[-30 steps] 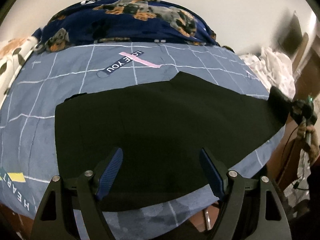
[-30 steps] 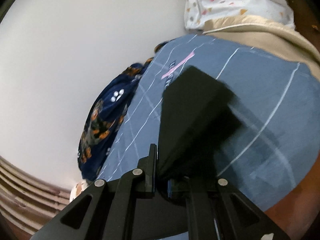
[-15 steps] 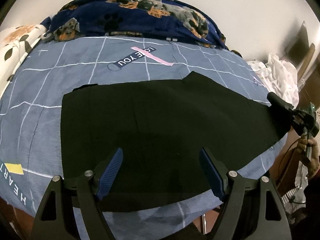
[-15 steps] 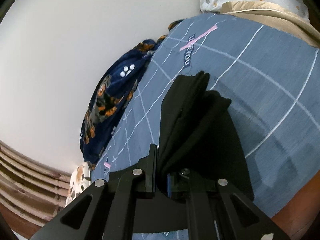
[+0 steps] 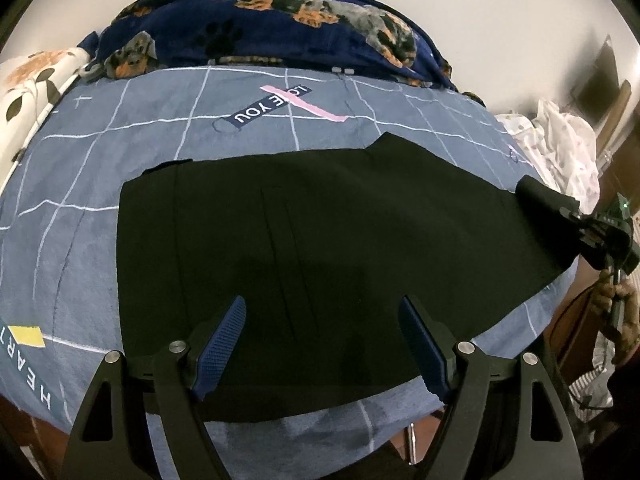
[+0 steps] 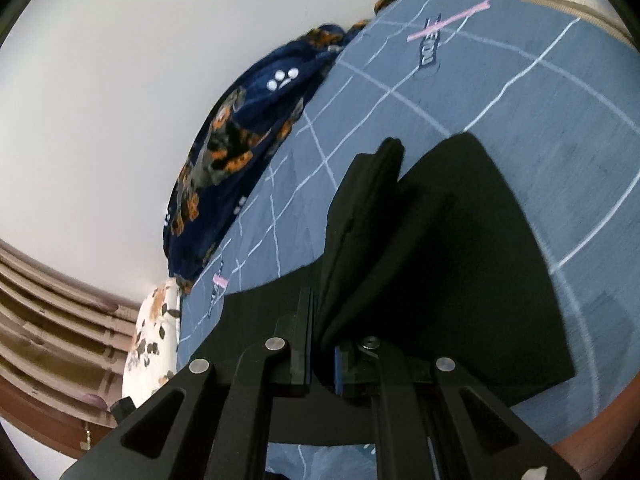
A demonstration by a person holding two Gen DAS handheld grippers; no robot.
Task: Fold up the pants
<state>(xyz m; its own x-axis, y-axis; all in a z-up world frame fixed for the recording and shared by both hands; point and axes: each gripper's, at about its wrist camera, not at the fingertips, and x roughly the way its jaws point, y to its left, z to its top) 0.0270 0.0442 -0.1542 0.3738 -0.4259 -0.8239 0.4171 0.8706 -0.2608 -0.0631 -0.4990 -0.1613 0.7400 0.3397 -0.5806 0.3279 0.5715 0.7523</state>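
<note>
**Right end lifted, long axis runs left–right across the bed**

Bed cover (image 5: 120, 160), blue with a white grid: your work surface, with a dog-print blanket (image 5: 260, 28) heaped along its far side.

Pants (image 5: 320, 248), black, lie flat on the cover with their long axis running left to right in the left wrist view. The near edge runs just beyond the near edge of the bed. The left end lies square and flat; the right end is raised off the cover.

Right gripper (image 5: 576, 216): you have its jaws pressed together on that right end. In its own view a thick bundle of black cloth stands up from between the fingers (image 6: 304, 344), with the rest fanning out to the bed.

Left gripper (image 5: 322, 344): jaws spread wide, nothing between them, hanging above the near middle of the pants, not touching.

Judgement: the fold turns on carrying the pinched right end leftward along the long axis, toward the flat left end. Your right hand has the cloth; your left is nearer the middle and placed to pin a crease line there.
</note>
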